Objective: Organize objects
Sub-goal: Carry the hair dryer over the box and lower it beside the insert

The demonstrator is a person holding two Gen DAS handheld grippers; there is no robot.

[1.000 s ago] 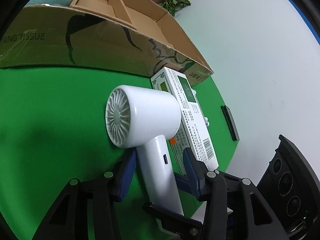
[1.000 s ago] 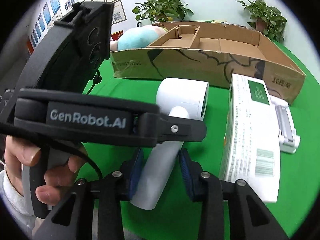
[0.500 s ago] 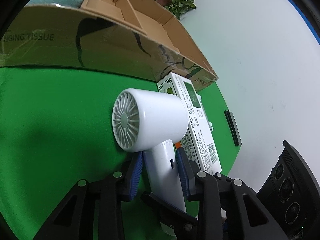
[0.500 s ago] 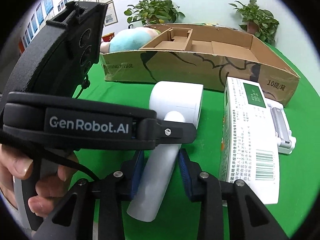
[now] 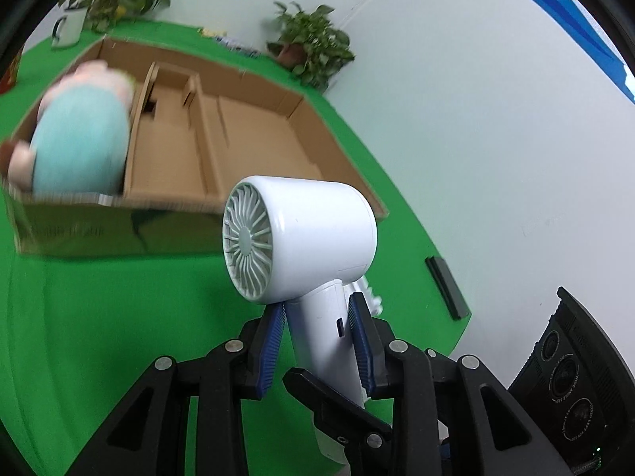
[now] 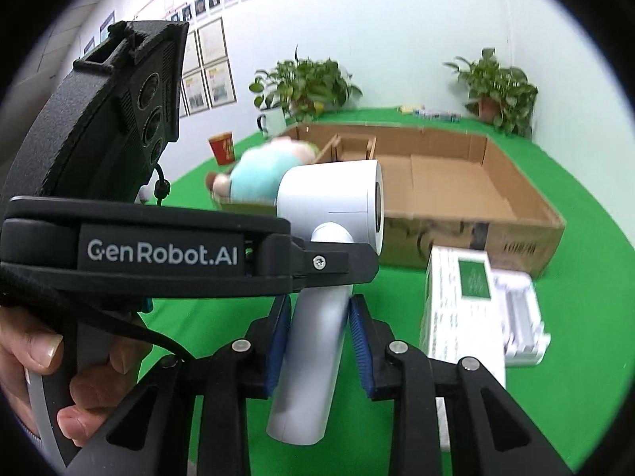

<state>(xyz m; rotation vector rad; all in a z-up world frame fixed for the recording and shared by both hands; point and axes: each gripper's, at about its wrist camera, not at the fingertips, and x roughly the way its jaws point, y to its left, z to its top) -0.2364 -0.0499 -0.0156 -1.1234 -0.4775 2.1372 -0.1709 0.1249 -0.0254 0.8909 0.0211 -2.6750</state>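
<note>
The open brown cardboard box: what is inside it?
A blurred teal and pink plush toy lies at one end of the cardboard box, beside cardboard dividers. The remaining floor looks bare; the white hair dryer covers the near corner.

- hair dryer (image 5: 317,230): smooth white plastic with a soft sheen
- open box (image 5: 246,146): matt brown corrugated cardboard
- plush toy (image 5: 79,146): soft cloth
- table cover (image 5: 99,317): matt green cloth
- gripper pads (image 5: 274,341): ribbed blue rubber; black arms: matt plastic, metal screws

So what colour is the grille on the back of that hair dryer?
Pale grey-green, on a white hair dryer; the left wrist view shows the grille best.
</note>
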